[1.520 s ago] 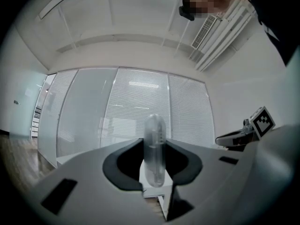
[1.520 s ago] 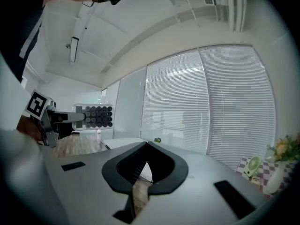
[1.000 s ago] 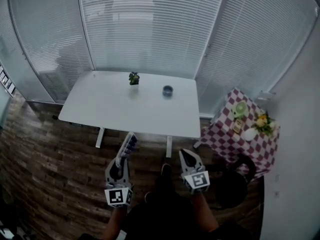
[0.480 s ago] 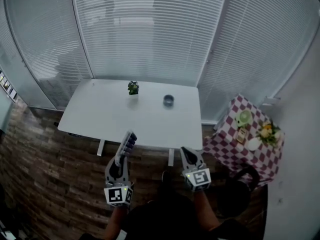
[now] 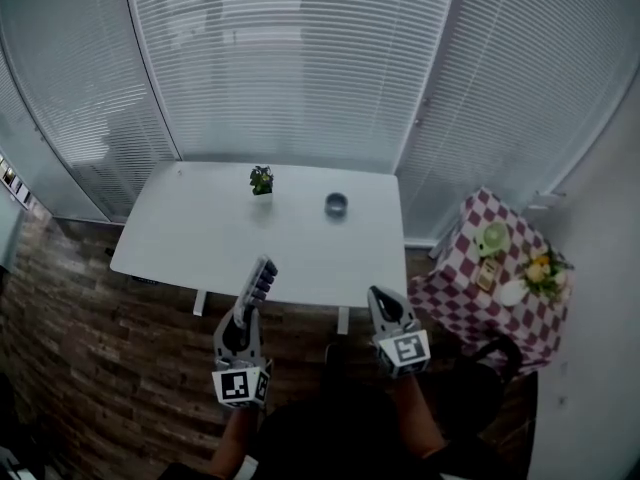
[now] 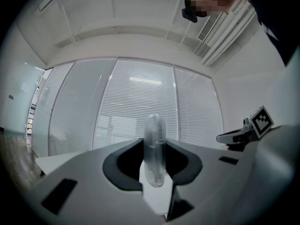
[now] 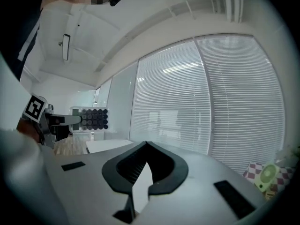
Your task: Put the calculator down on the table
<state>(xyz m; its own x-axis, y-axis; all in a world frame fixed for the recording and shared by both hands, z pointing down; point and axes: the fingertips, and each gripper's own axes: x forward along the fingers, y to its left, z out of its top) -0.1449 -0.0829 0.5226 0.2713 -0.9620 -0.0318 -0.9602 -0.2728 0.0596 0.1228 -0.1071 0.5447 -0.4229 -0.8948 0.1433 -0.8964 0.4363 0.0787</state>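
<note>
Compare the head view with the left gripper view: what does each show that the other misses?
Only the head view: the small plant and dark bowl on the white table, and the checkered table. Only the left gripper view: the ceiling with its vent. Both: the calculator held in the left gripper's fingers, the right gripper, and the window blinds.
</note>
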